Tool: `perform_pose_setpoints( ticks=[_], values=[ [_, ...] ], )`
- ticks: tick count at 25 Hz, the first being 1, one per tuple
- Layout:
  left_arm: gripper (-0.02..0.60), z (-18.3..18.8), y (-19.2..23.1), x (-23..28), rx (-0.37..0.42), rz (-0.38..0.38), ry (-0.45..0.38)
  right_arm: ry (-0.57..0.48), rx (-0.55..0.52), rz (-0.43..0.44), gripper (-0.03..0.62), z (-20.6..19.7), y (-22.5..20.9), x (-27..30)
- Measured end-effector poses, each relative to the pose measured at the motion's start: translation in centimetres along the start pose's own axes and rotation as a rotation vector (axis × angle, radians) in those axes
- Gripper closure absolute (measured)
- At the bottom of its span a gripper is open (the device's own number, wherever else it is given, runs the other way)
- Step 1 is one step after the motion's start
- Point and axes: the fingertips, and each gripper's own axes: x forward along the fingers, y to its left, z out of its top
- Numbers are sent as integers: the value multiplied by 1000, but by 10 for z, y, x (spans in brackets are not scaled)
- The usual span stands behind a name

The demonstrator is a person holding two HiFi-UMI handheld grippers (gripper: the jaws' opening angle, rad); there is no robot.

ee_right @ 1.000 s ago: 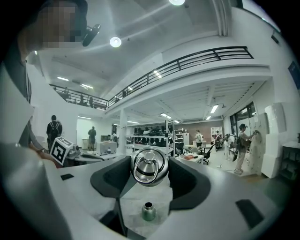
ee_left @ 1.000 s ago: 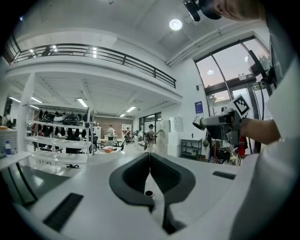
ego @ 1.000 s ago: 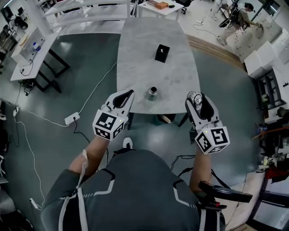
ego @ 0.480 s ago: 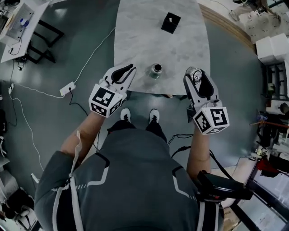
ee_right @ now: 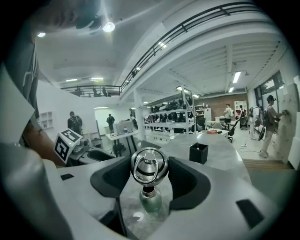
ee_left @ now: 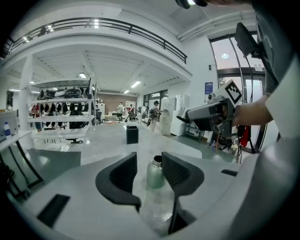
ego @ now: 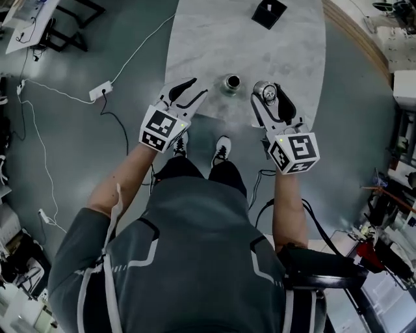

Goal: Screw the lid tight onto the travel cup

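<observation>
A large hall with a railed upper gallery, shelving racks and several persons in the distance surrounds a pale marble surface (ego: 214, 45) standing on a grey-green floor (ego: 78, 149). The travel cup (ego: 231, 83), a metal vessel with an open mouth, stands upright close to the near edge of the surface, about midway along that edge. The left tool (ego: 198, 88) sits at the near left corner, well apart from the cup. Its jaws have just been opening and now stand spread. The left gripper view shows the cup through the gap, farther ahead, with no pad touching it. The right tool (ego: 266, 95) hangs over the near edge just right of the cup and pinches the lid (ego: 262, 90), a round metal cap with a ring handle, between both pads. The lid is held clear of the cup mouth. Each tool carries a cube of black-and-white square markers; these are patterns, not letters. A blue wall sign in the left gripper view is too small to read. A black box (ego: 268, 13) stands toward the far right of the surface, with bare marble between it and the cup. A power strip (ego: 102, 92) and its cables lie on the floor left of the surface. The person's shoes (ego: 221, 151) stand just off the near edge.
</observation>
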Motion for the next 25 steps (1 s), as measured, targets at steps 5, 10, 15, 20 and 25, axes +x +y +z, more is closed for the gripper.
perform_pose_setpoints(
  ticks=[5,10,15,20,25],
  values=[
    [285,-35,-13,41,59,-69,61,62,-16,35,330,-25,1,21],
    [227,-67,-25,88,92,-119,100,97,-19,58,330,-46,-3,34],
    [210,-86,-29,122,107,-116,129,134,-9,93,330,-66,-9,47],
    [209,-86,-36,144,131,-133,107,146,-23,138,330,-73,-12,61],
    [210,-92,-38,155,120,-131,99,162,-48,181,330,-79,-5,75]
  ],
)
